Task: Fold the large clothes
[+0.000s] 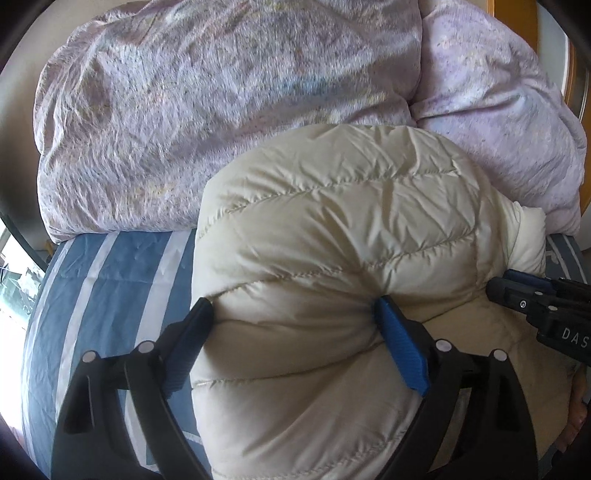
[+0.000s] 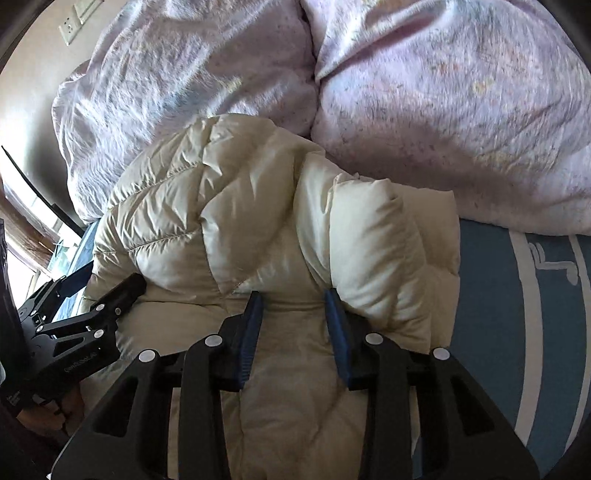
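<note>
Left wrist view. The left tongs point(image 1: 295, 306) stand wide apart, clamped around a thick bulge of the cream quilted down jacket point(image 1: 332, 229); both fingers point(image 1: 400, 345) press into the padding, which puckers at the blue pad. The jacket lies bunched on the bed, on a blue sheet with white stripes point(image 1: 103, 280). Behind it, touching its far edge, sits a heaped lilac duvet point(image 1: 207, 110). The right tongs point(image 1: 517, 291) enter at the right edge, against the jacket's side.

Right wrist view. The right tongs point(image 2: 293, 299) are partly parted, the blue-padded fingers point(image 2: 338, 332) set on either side of a ridge of the jacket point(image 2: 229, 206) and touching it; a puffy folded section rests against the right finger. The left tongs point(image 2: 110, 284) show at the lower left, one finger lying on the jacket's edge. The lilac duvet point(image 2: 443, 92) fills the background, and the blue sheet point(image 2: 487, 295) shows at right. A wall socket point(image 2: 70, 27) appears at upper left.
</note>
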{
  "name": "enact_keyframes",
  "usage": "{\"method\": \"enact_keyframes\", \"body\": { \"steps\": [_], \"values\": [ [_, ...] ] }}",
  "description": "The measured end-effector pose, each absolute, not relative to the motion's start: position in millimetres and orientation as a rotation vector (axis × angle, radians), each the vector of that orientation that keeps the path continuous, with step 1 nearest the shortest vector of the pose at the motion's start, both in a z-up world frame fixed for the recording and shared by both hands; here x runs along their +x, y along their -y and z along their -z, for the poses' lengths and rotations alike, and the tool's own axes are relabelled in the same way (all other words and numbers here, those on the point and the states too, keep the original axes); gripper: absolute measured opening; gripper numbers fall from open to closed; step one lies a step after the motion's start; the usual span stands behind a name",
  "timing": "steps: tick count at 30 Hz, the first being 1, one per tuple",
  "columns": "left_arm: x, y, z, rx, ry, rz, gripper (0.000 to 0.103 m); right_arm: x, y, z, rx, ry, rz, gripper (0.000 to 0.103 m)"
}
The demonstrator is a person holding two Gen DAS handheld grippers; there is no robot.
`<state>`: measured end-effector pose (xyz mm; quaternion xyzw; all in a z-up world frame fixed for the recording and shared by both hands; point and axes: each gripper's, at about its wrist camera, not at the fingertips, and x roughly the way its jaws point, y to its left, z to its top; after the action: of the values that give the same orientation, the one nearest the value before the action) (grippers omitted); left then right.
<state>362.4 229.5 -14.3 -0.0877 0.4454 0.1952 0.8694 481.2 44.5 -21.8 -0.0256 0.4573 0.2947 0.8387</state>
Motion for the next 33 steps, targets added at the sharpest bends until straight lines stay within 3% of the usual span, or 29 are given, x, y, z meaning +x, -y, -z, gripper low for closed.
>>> {"method": "enact_keyframes", "body": {
  "steps": [23, 33],
  "values": [
    [374, -245, 59, -0.202, -0.952, -0.421, 0.101, 486, -40, 60, -0.018, -0.913, -0.633, 0.036],
    [376, -245, 59, -0.196, -0.955, -0.421, 0.101, 490, -17, 25, 0.083, -0.824, -0.608, 0.036]
  ]
}}
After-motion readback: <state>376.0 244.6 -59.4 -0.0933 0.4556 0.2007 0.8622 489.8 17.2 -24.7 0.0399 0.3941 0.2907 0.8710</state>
